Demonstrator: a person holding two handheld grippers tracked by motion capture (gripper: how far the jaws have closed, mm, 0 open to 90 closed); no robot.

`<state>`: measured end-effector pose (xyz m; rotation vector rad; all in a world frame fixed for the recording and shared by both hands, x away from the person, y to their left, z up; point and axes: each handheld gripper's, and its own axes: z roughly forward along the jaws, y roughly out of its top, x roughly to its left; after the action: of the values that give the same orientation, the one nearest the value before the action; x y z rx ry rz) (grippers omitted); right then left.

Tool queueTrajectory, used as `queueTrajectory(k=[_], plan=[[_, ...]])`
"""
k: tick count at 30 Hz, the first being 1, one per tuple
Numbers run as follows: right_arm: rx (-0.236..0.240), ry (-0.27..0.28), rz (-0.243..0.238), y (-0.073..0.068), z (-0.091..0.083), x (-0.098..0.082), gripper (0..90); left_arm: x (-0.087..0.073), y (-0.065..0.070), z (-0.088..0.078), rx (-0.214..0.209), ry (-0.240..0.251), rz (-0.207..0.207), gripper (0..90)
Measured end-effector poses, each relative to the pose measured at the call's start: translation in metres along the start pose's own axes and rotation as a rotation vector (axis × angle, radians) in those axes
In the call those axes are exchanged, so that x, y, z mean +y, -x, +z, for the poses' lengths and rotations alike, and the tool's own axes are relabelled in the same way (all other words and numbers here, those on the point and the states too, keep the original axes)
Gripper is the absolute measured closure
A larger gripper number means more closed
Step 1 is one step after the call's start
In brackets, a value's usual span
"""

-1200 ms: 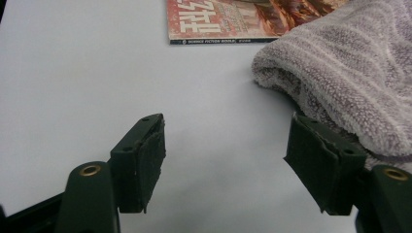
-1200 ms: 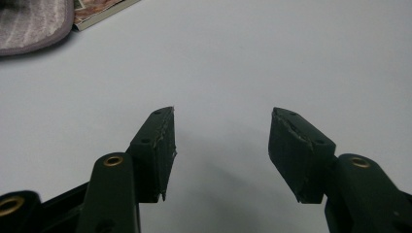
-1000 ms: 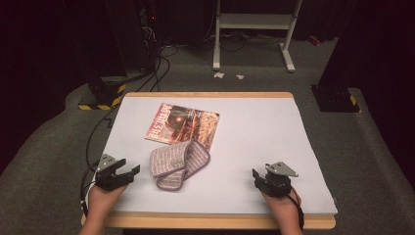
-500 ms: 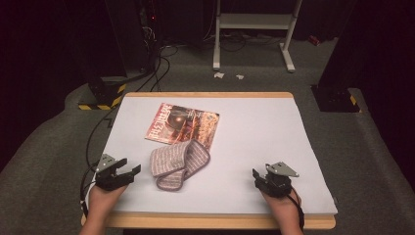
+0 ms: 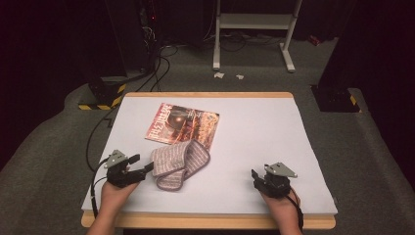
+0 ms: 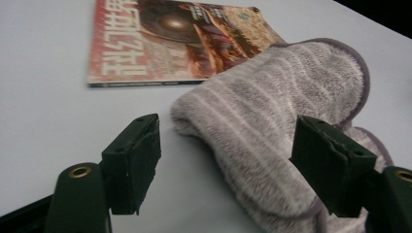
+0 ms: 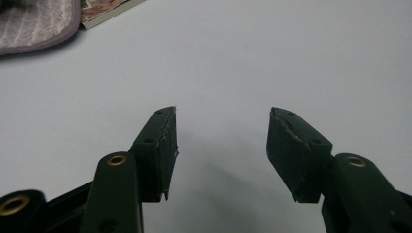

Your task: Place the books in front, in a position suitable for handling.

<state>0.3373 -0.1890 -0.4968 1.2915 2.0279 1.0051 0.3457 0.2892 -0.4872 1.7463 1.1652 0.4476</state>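
Bright tabletop, dark surroundings, soft shadows, blurred foreground

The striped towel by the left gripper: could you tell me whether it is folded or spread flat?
Folded. The striped towel is doubled into a thick loop with a rounded fold edge, partly overlapping the magazine.

The right half of the worktop (image 5: 274,132) lies bare, so the right tongs (image 5: 255,175) at lower right have open passage up and across the frame. Left of centre, the striped towel (image 5: 177,164) blocks the way, its fold lying between the spread jaws of the left tongs (image 5: 145,168). Just above it, the magazine (image 5: 182,122) lies flat, partly under the towel.
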Motion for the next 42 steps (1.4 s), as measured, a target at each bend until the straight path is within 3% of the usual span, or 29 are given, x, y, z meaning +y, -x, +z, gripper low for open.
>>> queueTrajectory(k=[3, 6, 9, 13, 15, 18, 24, 33, 39, 42], plan=[[0.003, 0.000, -0.001, -0.001, 0.001, 0.000, 44.7, 0.001, 0.001, 0.012, -0.012, -0.019, -0.014, 25.9], [0.006, 0.000, -0.006, -0.002, 0.001, 0.000, 44.8, -0.002, 0.002, 0.030, -0.032, -0.113, -0.029, 26.7], [0.007, 0.003, -0.005, -0.002, 0.001, 0.000, 44.7, -0.004, 0.008, 0.037, -0.072, -0.153, -0.018, 29.6], [0.010, 0.003, -0.010, -0.004, 0.001, 0.000, 44.8, -0.007, 0.024, 0.046, -0.104, -0.207, 0.025, 35.4], [0.009, 0.004, -0.011, -0.004, 0.001, 0.000, 44.8, -0.008, 0.031, 0.048, -0.092, -0.206, 0.057, 36.3], [0.009, 0.006, -0.008, -0.004, 0.000, 0.000, 44.9, -0.009, 0.038, 0.049, -0.104, -0.209, 0.072, 52.7], [0.011, 0.010, -0.005, -0.003, -0.001, 0.000, 45.1, -0.010, 0.049, 0.045, -0.095, -0.175, 0.126, 71.1], [0.000, 0.028, 0.006, 0.001, -0.005, 0.001, 45.5, 0.008, 0.073, 0.035, -0.079, -0.041, 0.200, 73.1], [-0.003, 0.034, 0.015, 0.003, -0.007, 0.001, 45.5, 0.026, 0.096, 0.046, -0.116, 0.012, 0.211, 73.1], [-0.008, 0.039, 0.022, 0.008, -0.008, 0.001, 45.5, 0.038, 0.115, 0.051, -0.155, 0.040, 0.236, 73.1]])
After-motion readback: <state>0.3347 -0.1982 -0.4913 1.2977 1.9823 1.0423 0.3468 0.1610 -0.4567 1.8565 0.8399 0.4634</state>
